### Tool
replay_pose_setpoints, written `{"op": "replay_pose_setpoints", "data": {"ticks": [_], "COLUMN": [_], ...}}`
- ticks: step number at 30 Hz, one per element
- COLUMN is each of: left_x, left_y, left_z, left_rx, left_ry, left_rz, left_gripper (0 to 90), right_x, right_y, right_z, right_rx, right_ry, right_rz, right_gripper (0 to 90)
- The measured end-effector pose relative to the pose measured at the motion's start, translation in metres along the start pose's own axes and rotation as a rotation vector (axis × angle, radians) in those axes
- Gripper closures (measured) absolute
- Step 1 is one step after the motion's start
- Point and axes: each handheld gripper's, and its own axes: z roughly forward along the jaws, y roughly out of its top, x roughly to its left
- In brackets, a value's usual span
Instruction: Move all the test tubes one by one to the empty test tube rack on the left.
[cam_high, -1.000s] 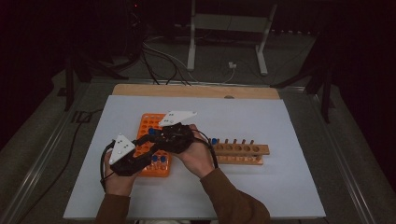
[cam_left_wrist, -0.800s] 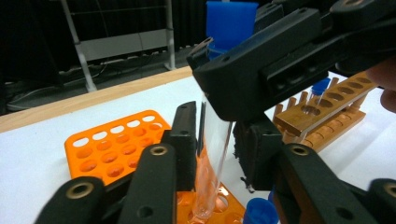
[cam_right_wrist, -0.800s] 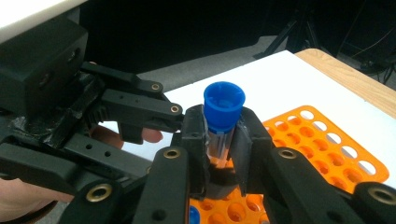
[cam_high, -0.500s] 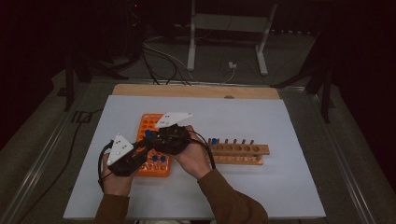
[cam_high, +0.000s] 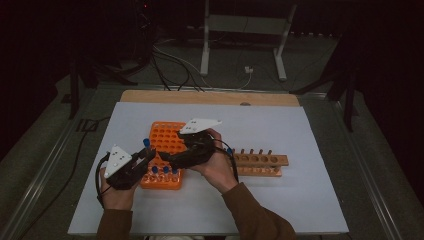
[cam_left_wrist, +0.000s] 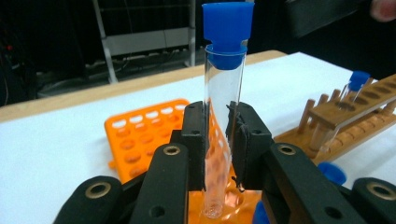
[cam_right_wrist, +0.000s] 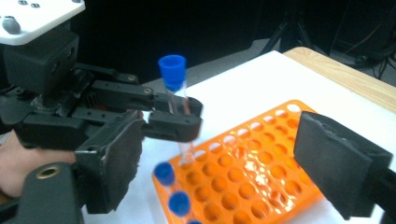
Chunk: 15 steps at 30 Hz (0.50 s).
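Tube (cam_left_wrist: 223, 107) w/ blue cap clamped upright in left gripper (cam_left_wrist: 219, 140) over orange rack (cam_left_wrist: 140, 140)

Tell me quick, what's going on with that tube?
Left gripper shut on blue-capped tube, upright over orange rack. Right gripper just opened, nothing between its jaws. Nothing in the way.

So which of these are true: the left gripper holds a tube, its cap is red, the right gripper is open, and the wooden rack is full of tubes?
1. The left gripper holds a tube. True.
2. Its cap is red. False: it is blue.
3. The right gripper is open. True: its jaws have just been opening, with nothing between them.
4. The wooden rack is full of tubes. False: most of its holes stand empty.
5. The tube is above the orange rack. True.
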Motion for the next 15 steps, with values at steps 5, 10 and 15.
{"op": "replay_pose_setpoints", "data": {"ticks": [5, 10, 15], "left_x": [0.005, 0.008, 0.01], "left_y": [-0.008, -0.012, -0.019], "left_z": [-0.001, -0.003, -0.002], "left_rx": [0.012, 0.013, 0.036], "left_ry": [-0.005, -0.006, -0.009], "left_rz": [-0.02, -0.036, -0.049], "left_gripper": [77.4, 77.4, 77.4], "right_x": [-0.01, -0.015, -0.019], "right_y": [-0.008, -0.014, -0.018], "right_z": [-0.012, -0.023, -0.035], "right_rx": [0.003, 0.004, -0.001], "right_ry": [-0.026, -0.052, -0.075], "right_rz": [0.01, 0.005, -0.004], "right_gripper": [12.8, 12.6, 12.9]}}
